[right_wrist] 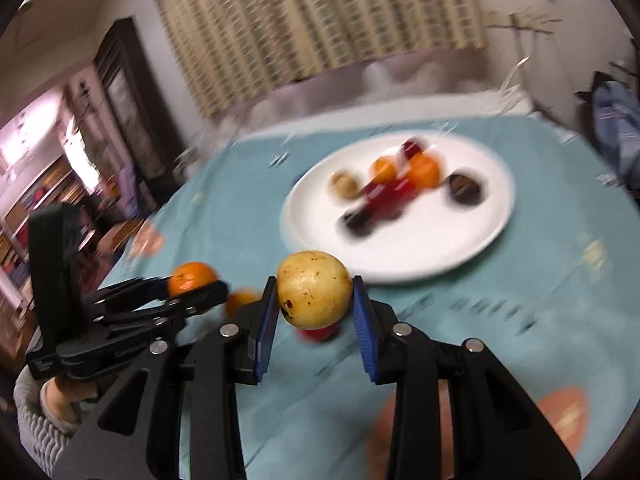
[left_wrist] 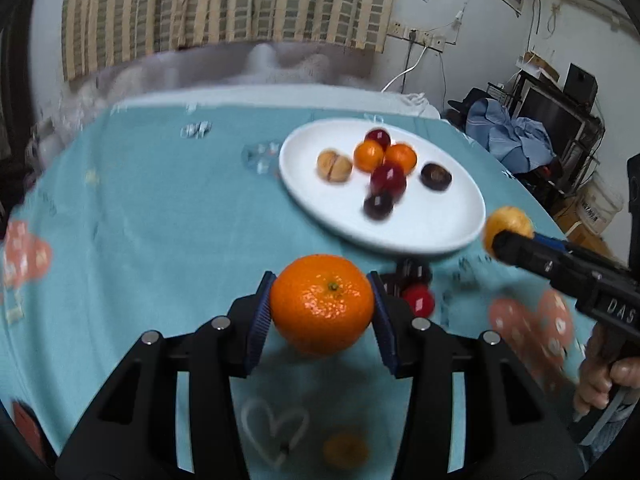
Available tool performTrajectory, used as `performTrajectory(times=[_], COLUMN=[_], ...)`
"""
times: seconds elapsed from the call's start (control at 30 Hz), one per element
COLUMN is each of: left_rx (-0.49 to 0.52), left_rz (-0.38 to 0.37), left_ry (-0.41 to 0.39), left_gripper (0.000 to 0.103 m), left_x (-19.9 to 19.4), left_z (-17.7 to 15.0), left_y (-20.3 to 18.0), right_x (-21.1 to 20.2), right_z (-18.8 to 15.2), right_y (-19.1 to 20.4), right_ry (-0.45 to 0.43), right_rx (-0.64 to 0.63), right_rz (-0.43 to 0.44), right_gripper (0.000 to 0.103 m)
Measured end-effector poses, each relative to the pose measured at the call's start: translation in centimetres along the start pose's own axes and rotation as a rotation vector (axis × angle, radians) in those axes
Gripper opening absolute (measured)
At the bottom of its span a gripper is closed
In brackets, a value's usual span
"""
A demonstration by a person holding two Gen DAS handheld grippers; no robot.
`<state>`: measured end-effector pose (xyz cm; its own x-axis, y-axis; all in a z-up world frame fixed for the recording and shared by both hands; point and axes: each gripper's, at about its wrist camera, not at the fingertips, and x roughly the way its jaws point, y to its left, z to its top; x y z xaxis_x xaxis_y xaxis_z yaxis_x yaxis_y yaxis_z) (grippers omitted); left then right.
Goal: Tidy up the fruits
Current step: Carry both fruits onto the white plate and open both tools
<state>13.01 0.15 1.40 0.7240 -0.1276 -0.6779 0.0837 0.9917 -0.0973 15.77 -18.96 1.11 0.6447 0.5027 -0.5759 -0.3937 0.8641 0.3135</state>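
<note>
1. Your left gripper [left_wrist: 322,306] is clamped on a mandarin [left_wrist: 322,304]. Both blue pads press its sides, the stem dimple faces the camera, and the fruit sits clear above the teal tablecloth [left_wrist: 160,220].
2. Your right gripper [right_wrist: 315,300] is clamped on a yellow speckled fruit [right_wrist: 314,289], with the pads tight against both flanks. No earlier frame to compare, so only the grip itself is reported.
3. Cross-check: in the left wrist view the right gripper comes in from the right edge with the yellow fruit at its tip, just beside the near-right rim of the white plate [left_wrist: 440,236]. In the right wrist view the left gripper sits low on the left with the mandarin between its fingers.
4. The plate sits on the far right part of the cloth. On it: two small oranges [left_wrist: 368,155] touching each other, a tan nut-like piece [left_wrist: 334,166] to their left, a small red fruit [left_wrist: 377,138] behind, a larger dark red one [left_wrist: 387,180] in front, a dark purple one [left_wrist: 378,205] nearest you, and a dark brown one [left_wrist: 436,177] off to the right.
5. Still on the cloth: a small red fruit [left_wrist: 419,300] and something dark [left_wrist: 414,274] just behind it, both right of your left gripper's right finger and short of the plate rim. Another orange fruit [left_wrist: 345,450] lies near the bottom of the left view; it is blurred.
6. The right wrist view is motion-blurred, so the plate contents there are smears. Trust the left view for layout.
7. Your hand [left_wrist: 600,380] shows on the right gripper's handle at the right edge.
</note>
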Motion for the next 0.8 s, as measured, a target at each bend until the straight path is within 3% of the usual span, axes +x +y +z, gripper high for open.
performTrajectory(times=[0.13, 0.23, 0.3, 0.37, 0.43, 0.47, 0.57, 0.67, 0.73, 0.8], left_rx=[0.023, 0.019, 0.026, 0.039, 0.034, 0.039, 0.042, 0.007, -0.024, -0.03], left_rz=[-0.007, 0.0, 0.013, 0.003, -0.015, -0.01, 0.044, 0.064, 0.071, 0.103], left_ry=[-0.019, -0.006, 0.0, -0.005, -0.026, -0.037, -0.085, -0.097, -0.097, -0.092], left_gripper=[0.047, 0.047, 0.049, 0.071, 0.075, 0.076, 0.088, 0.089, 0.091, 0.096], left_x=[2.9, 5.7, 7.1, 7.5, 7.0, 6.6, 4.4, 2.5, 0.7, -0.5], left_z=[3.6, 4.7, 4.8, 4.8, 4.8, 4.7, 4.3, 3.3, 1.4, -0.9], left_y=[-1.9, -2.5, -2.7, -2.8, -2.6, -2.5, -1.5, -0.1, 1.2, 2.1], right_x=[2.1, 4.6, 6.0, 5.8, 4.6, 3.7, 1.0, -1.5, -2.0, -2.2], right_z=[2.3, 2.1, 2.2, 2.6, 2.8, 2.8, 2.6, 1.6, 0.5, -1.4], right_y=[-2.9, -4.6, -5.2, -5.4, -5.4, -5.5, -5.4, -4.4, -4.1, -3.7], right_ry=[-0.012, -0.015, 0.036, 0.029, -0.023, -0.057, -0.139, -0.159, -0.16, -0.134], right_rx=[0.048, 0.109, 0.111, 0.095, 0.107, 0.125, 0.158, 0.147, 0.157, 0.178], right_rz=[-0.071, -0.065, -0.084, -0.134, -0.129, -0.122, -0.071, -0.05, -0.061, -0.059], right_gripper=[0.036, 0.038, 0.038, 0.038, 0.046, 0.066, 0.069, 0.076, 0.092, 0.097])
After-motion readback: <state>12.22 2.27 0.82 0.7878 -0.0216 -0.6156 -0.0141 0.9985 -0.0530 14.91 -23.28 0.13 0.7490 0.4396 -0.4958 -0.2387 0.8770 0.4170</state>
